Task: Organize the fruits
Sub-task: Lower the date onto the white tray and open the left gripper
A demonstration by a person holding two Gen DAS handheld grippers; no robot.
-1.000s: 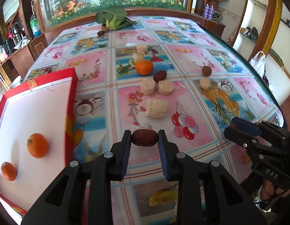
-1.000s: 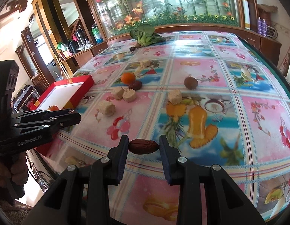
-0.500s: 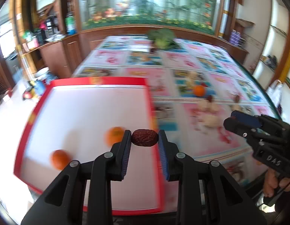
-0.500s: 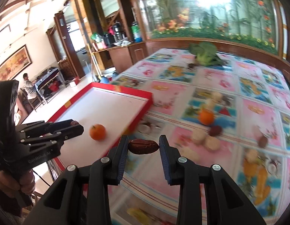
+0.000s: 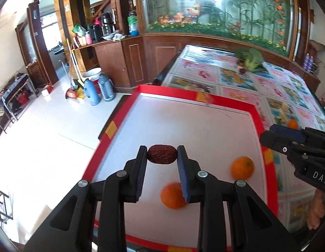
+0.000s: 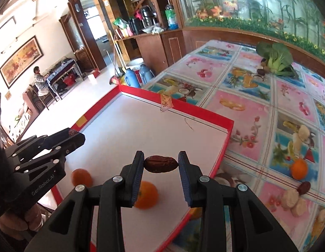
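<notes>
My left gripper (image 5: pixel 162 157) is shut on a wrinkled dark red date (image 5: pixel 161 157), held above the white floor of the red-rimmed tray (image 5: pixel 204 126). My right gripper (image 6: pixel 161 164) is shut on a smoother brown date (image 6: pixel 161 164), also over the tray (image 6: pixel 141 130). Two oranges (image 5: pixel 241 167) (image 5: pixel 173 195) lie in the tray below the grippers. In the right wrist view the left gripper (image 6: pixel 73 134) shows at the left with its date at the tip. The right gripper (image 5: pixel 273 135) appears at the right edge of the left wrist view.
On the patterned tablecloth (image 6: pixel 246 109) right of the tray lie an orange (image 6: pixel 299 169), a date (image 6: pixel 304 188), several pale cut pieces (image 6: pixel 290 198) and a green vegetable (image 6: pixel 275 57) at the far end. Beyond the tray's left side is floor with thermos flasks (image 5: pixel 103 87).
Both grippers have swung left from the tablecloth to above the tray, each still holding its date. The two oranges in the tray now sit under the fingers.
</notes>
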